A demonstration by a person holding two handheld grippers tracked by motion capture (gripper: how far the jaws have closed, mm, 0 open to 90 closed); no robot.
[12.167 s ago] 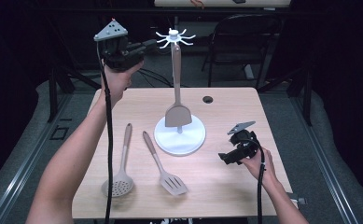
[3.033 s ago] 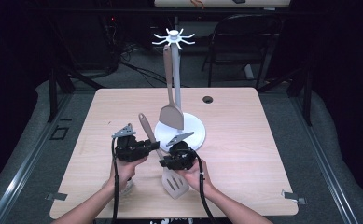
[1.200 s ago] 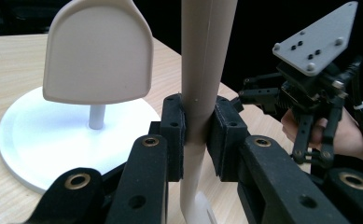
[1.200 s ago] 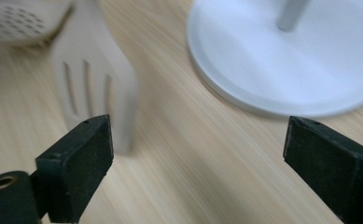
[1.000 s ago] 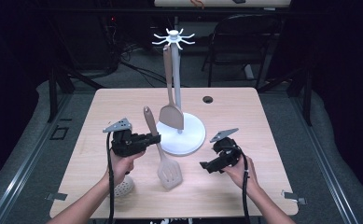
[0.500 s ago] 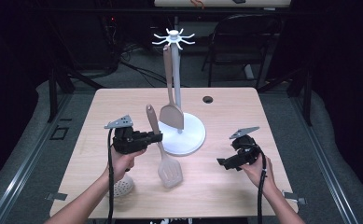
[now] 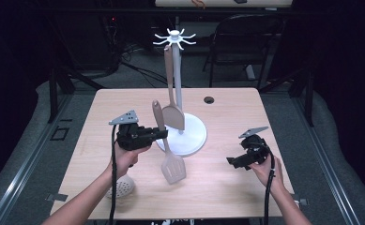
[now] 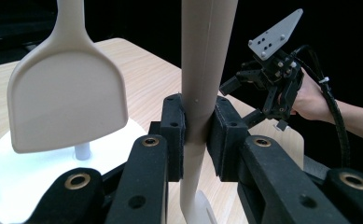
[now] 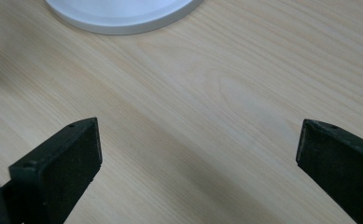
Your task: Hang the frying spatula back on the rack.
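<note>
We see the wooden table (image 7: 227,187), with the white utensil stand (image 7: 187,136) at its centre and a solid turner (image 7: 172,112) hanging from it. At the stand's 8 o'clock, the left gripper (image 7: 157,134) clamps the slotted spatula (image 7: 172,168) mid-handle, blade down at 6 o'clock. At the stand's 4 o'clock, the right gripper (image 7: 231,161) has its jaws wide and empty.

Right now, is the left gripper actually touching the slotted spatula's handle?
Touching. In the left gripper view, both pads of the left gripper press flat against the spatula handle, with no gap on either side.
</note>
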